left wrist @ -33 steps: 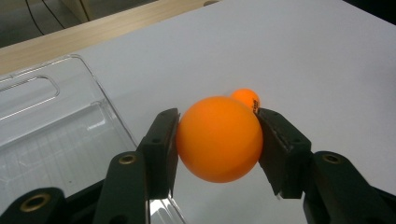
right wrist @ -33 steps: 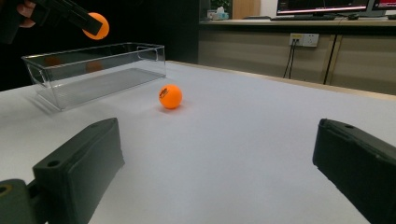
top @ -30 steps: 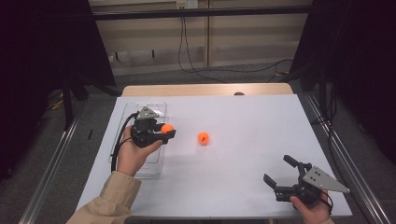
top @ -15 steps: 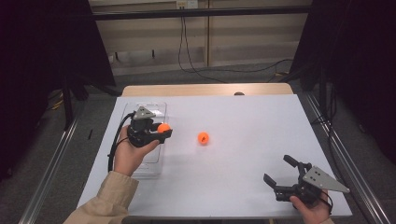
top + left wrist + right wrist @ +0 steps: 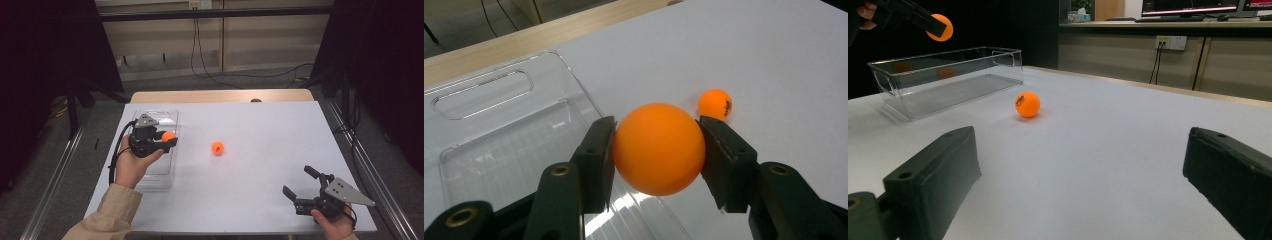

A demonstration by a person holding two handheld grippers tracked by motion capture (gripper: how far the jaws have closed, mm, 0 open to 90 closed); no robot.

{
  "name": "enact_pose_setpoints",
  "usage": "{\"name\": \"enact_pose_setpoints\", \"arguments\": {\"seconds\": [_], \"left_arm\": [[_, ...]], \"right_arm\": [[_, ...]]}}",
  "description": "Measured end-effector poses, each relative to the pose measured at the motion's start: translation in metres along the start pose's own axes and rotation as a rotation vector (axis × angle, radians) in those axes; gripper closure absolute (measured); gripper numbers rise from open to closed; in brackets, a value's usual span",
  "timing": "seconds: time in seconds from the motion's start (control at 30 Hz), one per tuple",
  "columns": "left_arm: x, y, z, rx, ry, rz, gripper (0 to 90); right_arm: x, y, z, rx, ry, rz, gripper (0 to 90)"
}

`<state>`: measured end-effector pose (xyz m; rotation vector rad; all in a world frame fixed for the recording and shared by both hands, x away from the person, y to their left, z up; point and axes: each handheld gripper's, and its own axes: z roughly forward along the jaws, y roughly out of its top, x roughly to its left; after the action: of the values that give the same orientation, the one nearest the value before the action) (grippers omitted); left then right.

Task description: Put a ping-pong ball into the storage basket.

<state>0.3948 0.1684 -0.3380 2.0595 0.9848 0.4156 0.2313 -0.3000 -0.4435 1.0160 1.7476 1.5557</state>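
While clamped on an orange ball, the left gripper sits above the clear bin, left of frame. Right gripper gapes empty, lower right; second ball lies mid-table.

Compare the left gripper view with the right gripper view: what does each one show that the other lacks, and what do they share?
Left gripper view alone: the held ball close up, clamped between the left gripper jaws over the clear bin, and the bin's handle slot.

Right gripper view alone: the right gripper with jaws wide apart and nothing between them, a wall outlet and monitors behind.

Both: the loose ball on the white table, the bin, the held ball.
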Motion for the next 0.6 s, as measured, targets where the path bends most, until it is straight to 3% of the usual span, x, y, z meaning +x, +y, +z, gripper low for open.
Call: {"name": "enact_pose_setpoints", "arguments": {"seconds": [0.6], "left_arm": [[0.013, -0.008, -0.005, -0.005, 0.032, -0.021, 50.9]], "right_arm": [[0.000, 0.000, 0.000, -0.001, 0.001, 0.001, 1.0]]}}
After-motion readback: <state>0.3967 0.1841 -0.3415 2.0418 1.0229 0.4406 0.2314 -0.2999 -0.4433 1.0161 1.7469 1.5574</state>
